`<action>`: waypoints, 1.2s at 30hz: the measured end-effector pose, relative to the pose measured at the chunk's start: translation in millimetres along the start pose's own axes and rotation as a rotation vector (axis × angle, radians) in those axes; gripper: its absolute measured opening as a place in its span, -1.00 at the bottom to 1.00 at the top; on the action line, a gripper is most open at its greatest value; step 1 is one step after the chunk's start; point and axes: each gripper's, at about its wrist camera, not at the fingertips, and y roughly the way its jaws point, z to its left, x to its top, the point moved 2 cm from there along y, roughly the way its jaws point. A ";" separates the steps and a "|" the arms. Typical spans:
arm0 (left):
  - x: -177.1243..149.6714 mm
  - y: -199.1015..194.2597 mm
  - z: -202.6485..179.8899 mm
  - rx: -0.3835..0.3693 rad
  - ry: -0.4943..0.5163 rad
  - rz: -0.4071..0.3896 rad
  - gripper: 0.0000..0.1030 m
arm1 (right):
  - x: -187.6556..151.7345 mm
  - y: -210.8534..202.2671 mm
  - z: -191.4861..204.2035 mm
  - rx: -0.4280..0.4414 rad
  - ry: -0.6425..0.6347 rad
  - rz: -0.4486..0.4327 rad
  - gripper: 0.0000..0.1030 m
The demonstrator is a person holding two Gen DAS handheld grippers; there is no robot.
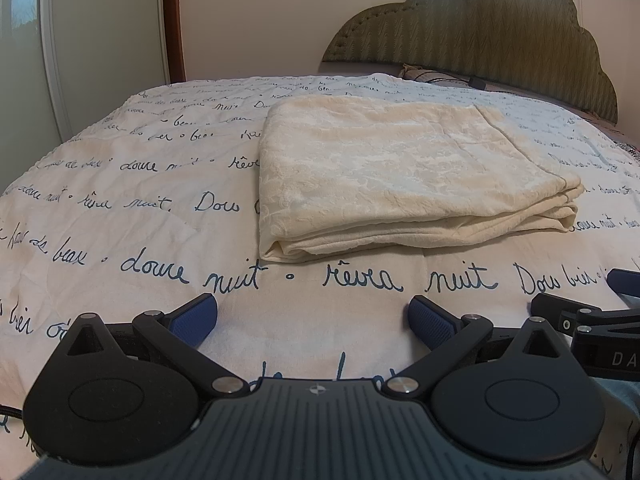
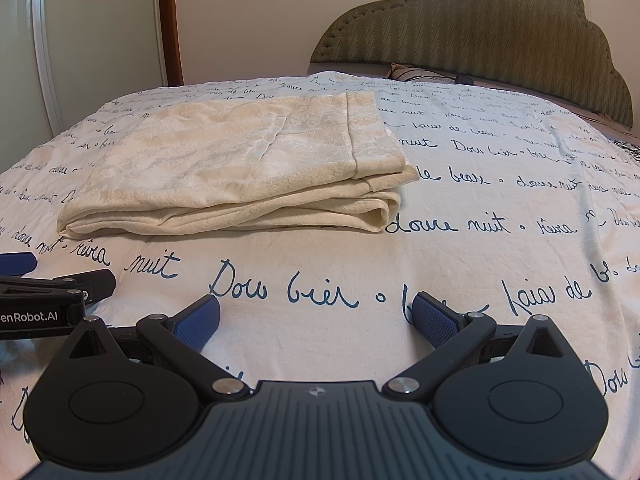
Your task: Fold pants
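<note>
Soft, perhaps window-lit daylight; sharp centre, fisheye-bowed, vignetted edges

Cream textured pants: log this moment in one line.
cream textured pants: folded on script-print bedspread | left gripper: open, empty | right gripper: open, empty

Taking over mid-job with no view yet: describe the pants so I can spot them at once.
Start at the green scalloped headboard, then come down the white bedspread printed with dark blue French script. The pants lie on it as a flat folded stack, ahead of both open grippers and touching neither. They are the only plain cream, embossed fabric there, with no lettering.
</note>
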 end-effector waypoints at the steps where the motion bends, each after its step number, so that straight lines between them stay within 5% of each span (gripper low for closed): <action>1: -0.3 -0.1 -0.4 0.000 0.000 0.000 1.00 | 0.0 0.0 0.0 0.000 0.000 0.000 1.00; 36: 0.9 0.4 0.7 -0.004 -0.005 0.003 1.00 | 0.3 0.6 1.9 -0.011 -0.012 0.011 1.00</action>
